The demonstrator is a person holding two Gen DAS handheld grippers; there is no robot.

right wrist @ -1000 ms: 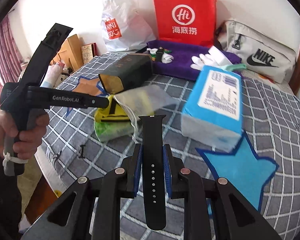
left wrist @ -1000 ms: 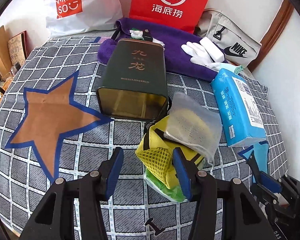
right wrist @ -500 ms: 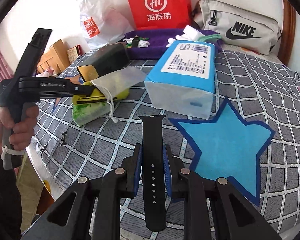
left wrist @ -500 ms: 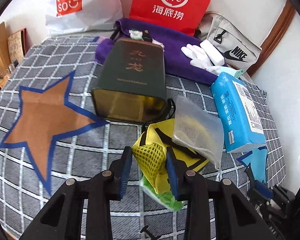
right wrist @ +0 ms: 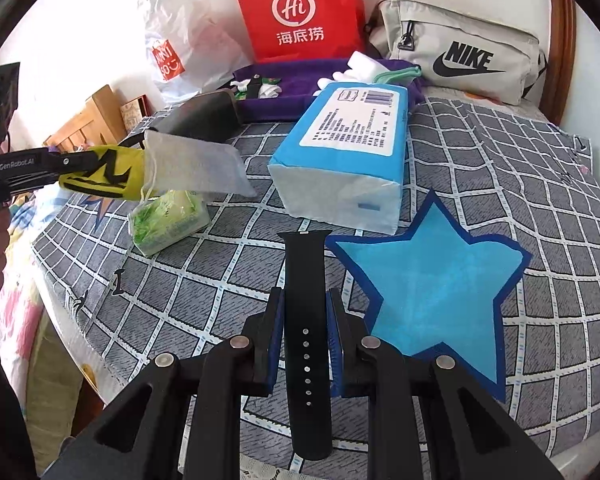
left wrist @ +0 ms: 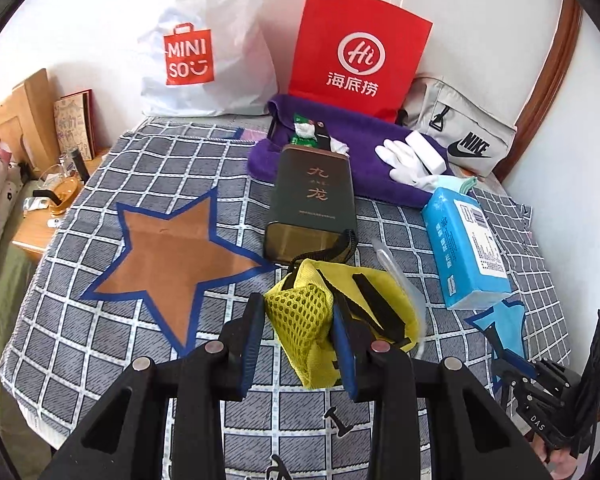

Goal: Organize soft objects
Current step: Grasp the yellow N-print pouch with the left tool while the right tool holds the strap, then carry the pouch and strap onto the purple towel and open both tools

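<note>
1. We find the left gripper point(left wrist: 298, 340) clamped on the yellow mesh pouch point(left wrist: 304, 320); its jaws closed in within the last second and now sit narrow, the netted fabric bunched between the blue pads. The pouch, with black straps, hangs clear of the bed.
2. A translucent drawstring bag point(right wrist: 196, 164), thin and crinkled, rides on the lifted pouch.
3. Below it, a soft green-printed packet point(right wrist: 168, 220) lies on the checked bedcover point(right wrist: 500, 152).
4. The right gripper point(right wrist: 306, 320) grips a black watch strap point(right wrist: 306, 280), smooth and perforated, jaws narrow against its edges, held beside the blue star patch point(right wrist: 432, 292).
5. A dark rectangular tin point(left wrist: 314, 200) lies on its side, open end toward us; what it holds we cannot tell.
6. A blue tissue pack point(left wrist: 464, 240), glossy plastic wrap, lies beside it.
7. On the purple towel point(left wrist: 360, 152) rest white gloves point(left wrist: 404, 160).
8. A brown star patch point(left wrist: 168, 252) is flat on the cover.
</note>
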